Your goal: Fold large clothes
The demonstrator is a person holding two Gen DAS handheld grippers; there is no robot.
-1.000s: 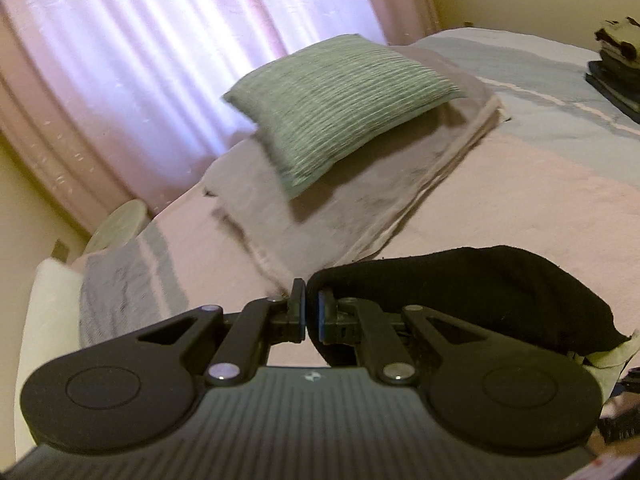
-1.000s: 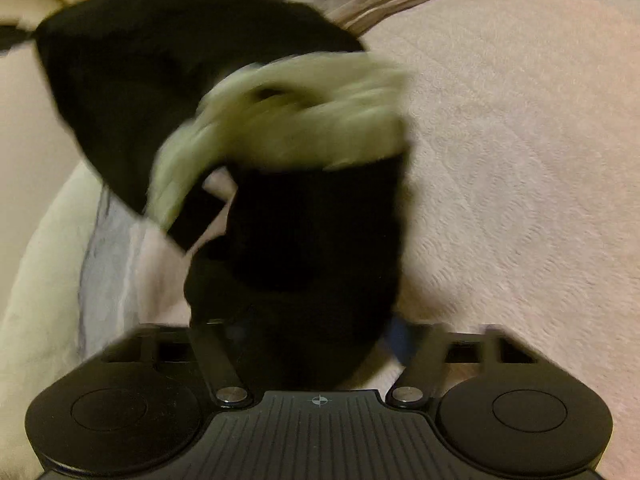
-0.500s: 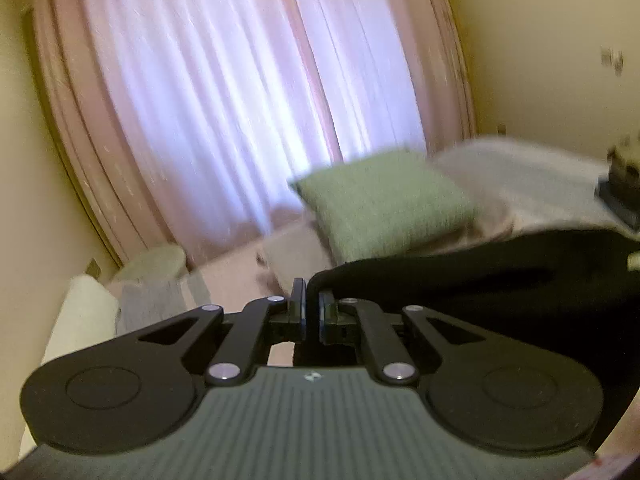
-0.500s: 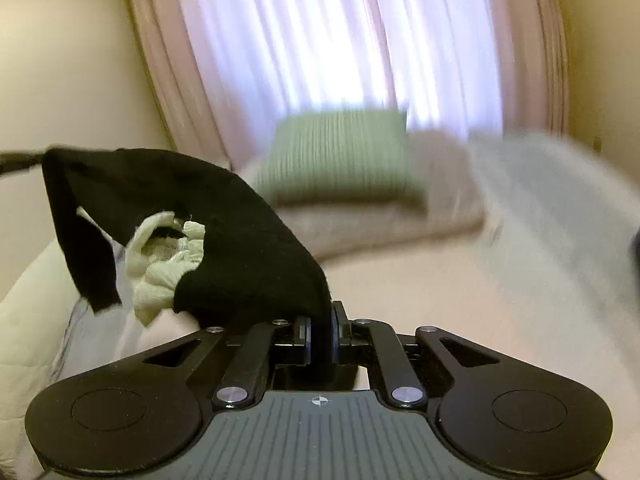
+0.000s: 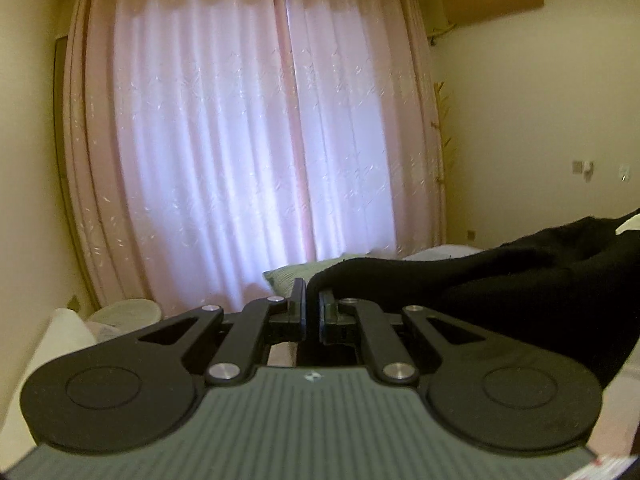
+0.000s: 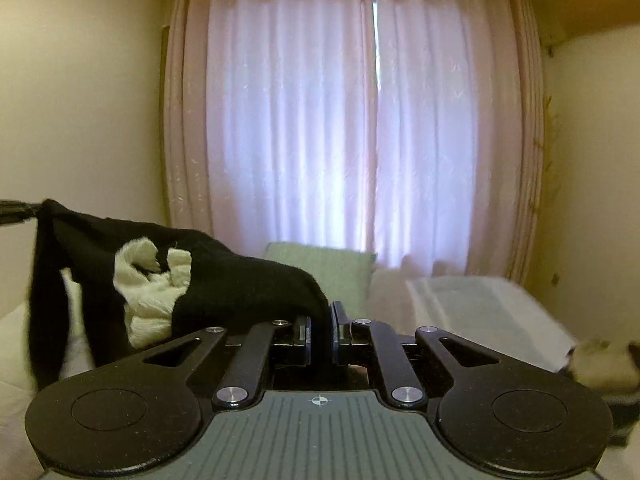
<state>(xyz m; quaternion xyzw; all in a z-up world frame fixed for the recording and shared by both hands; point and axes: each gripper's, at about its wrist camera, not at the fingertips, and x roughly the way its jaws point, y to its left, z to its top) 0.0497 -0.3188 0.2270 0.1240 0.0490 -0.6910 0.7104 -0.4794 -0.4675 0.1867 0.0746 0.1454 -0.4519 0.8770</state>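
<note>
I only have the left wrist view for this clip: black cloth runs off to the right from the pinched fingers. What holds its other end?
Observer: The right hand-held gripper is shut on the black garment, which spans the air between both tools.
Operator: Is it all black?
Observer: No, bunched cream fleecy fabric shows in its middle.
Operator: Anything dangling?
Observer: A black strip hangs down near the end held by the left hand-held gripper.
</note>
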